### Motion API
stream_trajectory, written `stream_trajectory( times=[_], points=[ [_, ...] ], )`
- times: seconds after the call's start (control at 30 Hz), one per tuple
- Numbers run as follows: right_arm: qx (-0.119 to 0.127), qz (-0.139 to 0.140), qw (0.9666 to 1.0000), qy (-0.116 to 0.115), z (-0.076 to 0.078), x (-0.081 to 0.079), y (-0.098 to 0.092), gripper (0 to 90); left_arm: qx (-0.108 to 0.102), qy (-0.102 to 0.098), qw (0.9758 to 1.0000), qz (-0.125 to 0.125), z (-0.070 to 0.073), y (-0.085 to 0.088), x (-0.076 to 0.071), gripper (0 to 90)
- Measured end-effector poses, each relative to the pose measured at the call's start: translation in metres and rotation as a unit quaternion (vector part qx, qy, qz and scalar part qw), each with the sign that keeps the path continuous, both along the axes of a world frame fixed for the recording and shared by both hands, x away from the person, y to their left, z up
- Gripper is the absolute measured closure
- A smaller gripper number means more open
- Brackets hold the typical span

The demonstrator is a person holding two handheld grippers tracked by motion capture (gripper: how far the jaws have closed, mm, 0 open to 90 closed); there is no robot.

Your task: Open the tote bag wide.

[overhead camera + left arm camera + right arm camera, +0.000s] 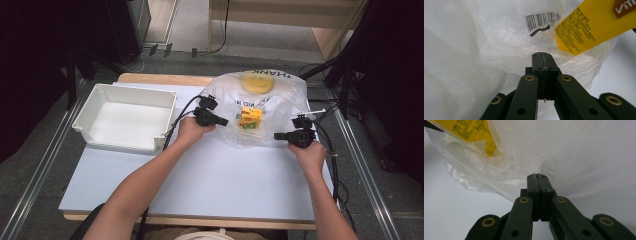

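Two grippers pinch a thin translucent plastic bag (260, 107) at mid-table: the left gripper (223, 121) and right gripper (278, 135) each have jaws closed on film at its near edge. Soft, light and slippery, it likely holds best at bunched folds. Inside sit a yellow carton (249, 118) and a round yellow item (257, 83). A white bin (125, 117) stands well left.
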State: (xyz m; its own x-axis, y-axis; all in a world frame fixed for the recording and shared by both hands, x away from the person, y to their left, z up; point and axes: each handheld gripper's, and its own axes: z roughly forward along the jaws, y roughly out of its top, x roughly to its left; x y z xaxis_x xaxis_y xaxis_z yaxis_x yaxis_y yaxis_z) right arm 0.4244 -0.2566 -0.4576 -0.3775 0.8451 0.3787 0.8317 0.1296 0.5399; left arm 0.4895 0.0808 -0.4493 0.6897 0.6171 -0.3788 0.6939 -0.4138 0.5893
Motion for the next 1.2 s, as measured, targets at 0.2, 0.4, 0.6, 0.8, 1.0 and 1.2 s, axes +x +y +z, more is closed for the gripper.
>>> stream_trajectory(
  times=[0.2, 0.4, 0.6, 0.8, 1.0, 1.2],
  points=[
    [-0.001, -0.007, 1.0, 0.006, -0.008, 0.0, -0.004, 90.0, 0.005, -0.001, 1.0, -0.003, -0.006, 0.002, -0.004, 90.0],
    [-0.011, -0.014, 0.9998, 0.011, -0.015, 0.0, -0.009, 90.0, 0.016, 0.0, 0.9999, -0.007, -0.012, 0.003, -0.006, 90.0],
    [-0.009, -0.017, 0.9998, 0.011, -0.016, -0.002, -0.012, 90.0, 0.019, 0.003, 0.9998, -0.006, -0.016, 0.003, -0.005, 90.0],
    [-0.028, -0.027, 0.9992, 0.001, -0.015, -0.003, -0.02, 90.0, 0.019, -0.003, 0.9998, -0.002, -0.019, 0.007, -0.004, 90.0],
    [-0.03, -0.026, 0.9992, 0.005, -0.01, -0.008, -0.016, 90.0, 0.021, -0.004, 0.9997, -0.005, -0.011, 0.005, -0.009, 90.0],
    [-0.024, -0.004, 0.9994, -0.025, 0.009, -0.017, -0.008, 90.0, 0.002, -0.021, 0.9995, -0.022, 0.013, 0.003, -0.022, 90.0]
  ],
)
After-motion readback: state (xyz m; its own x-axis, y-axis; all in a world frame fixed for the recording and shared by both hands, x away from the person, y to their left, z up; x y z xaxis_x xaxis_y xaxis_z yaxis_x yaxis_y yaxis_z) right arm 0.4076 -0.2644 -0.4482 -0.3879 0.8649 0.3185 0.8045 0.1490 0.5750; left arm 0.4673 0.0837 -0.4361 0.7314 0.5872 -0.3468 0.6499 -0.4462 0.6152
